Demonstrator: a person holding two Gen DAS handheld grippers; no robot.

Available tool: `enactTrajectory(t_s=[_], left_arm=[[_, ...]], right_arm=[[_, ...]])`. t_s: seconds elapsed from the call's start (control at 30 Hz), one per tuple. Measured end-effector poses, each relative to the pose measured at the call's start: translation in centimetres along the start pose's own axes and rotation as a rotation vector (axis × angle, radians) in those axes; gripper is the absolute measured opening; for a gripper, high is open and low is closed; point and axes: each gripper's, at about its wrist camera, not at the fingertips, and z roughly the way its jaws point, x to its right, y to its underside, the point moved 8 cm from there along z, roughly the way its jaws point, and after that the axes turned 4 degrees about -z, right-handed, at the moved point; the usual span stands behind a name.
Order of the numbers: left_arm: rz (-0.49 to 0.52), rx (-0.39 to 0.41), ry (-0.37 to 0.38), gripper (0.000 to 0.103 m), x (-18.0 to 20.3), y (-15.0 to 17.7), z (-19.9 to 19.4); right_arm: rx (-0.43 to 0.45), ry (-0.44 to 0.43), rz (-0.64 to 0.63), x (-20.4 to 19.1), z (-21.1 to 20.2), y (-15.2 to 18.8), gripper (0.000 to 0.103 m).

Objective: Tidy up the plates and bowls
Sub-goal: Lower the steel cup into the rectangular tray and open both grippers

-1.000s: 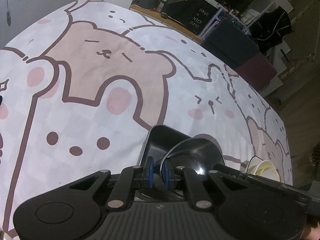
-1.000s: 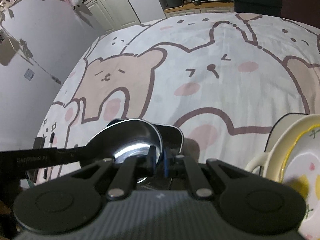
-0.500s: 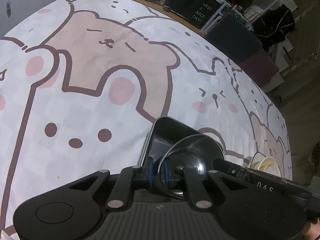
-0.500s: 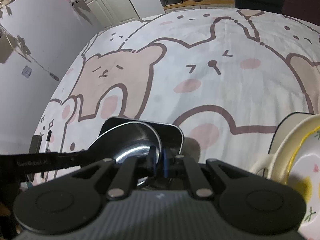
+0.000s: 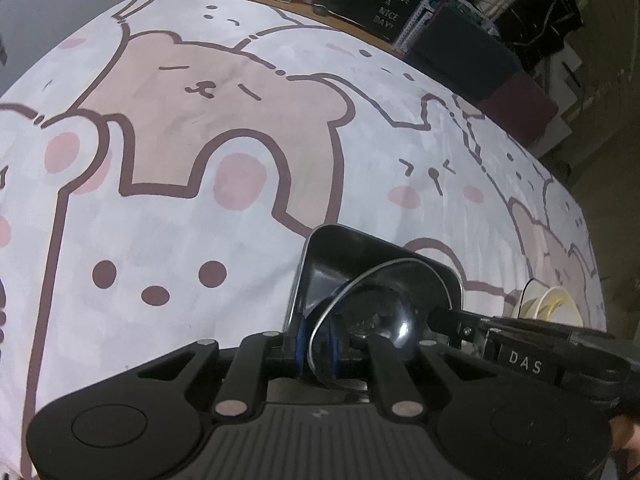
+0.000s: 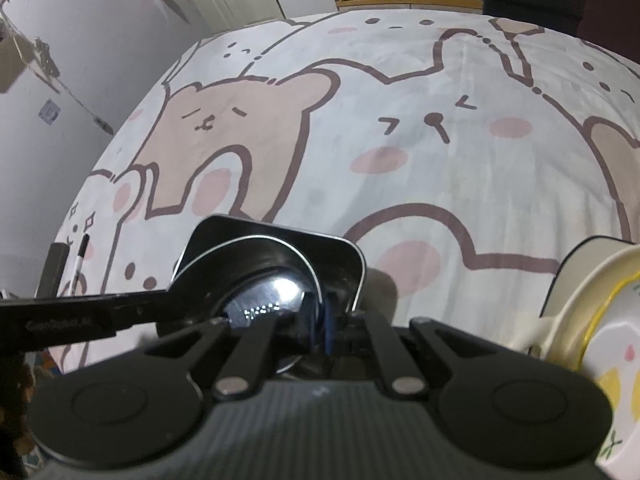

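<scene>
A shiny metal bowl [image 5: 384,304] hangs tilted over a black square dish [image 5: 340,248] on the bear-print cloth. My left gripper [image 5: 316,340] is shut on the bowl's left rim, with its blue pads on either side of the edge. In the right wrist view the bowl [image 6: 260,272] and the dish [image 6: 280,226] lie just ahead. My right gripper [image 6: 320,320] pinches the bowl's right rim, its jaws closing on it. Each gripper appears in the other's view: the right gripper [image 5: 436,316] and the left gripper [image 6: 176,296]. I cannot tell whether the bowl touches the dish.
A stack of cream and yellow dishes [image 6: 600,320] stands close at the right, also in the left wrist view as cream dishes [image 5: 556,300]. A pen [image 6: 82,248] lies at the cloth's left edge. Beyond the cloth's far edge are dark boxes and cabinets.
More of the black dish's far rim shows beyond the bowl than before. Both grippers keep their hold on the bowl's rim and have hardly shifted.
</scene>
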Motion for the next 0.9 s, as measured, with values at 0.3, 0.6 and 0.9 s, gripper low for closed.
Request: enactTrajectory(t_s=[0.3,0.6,0.9], left_arm=[[0.171,-0.011,-0.088,0.012,1.2,0.6,0.6],[0.176,-0.008,-0.096,0.012,1.3,0.6,0.2],[0.169,-0.016,-0.098,0.012,1.2,0.7,0.2]], right_arm=[[-0.01,0.033,-0.074,-0.4,0.1,0.3,0.008],[-0.018,0.034,-0.09,-0.6,0.3,0.2,0.01],[-0.027,-0.005,-0.047,-0.4,0.0,0.1,0.016]])
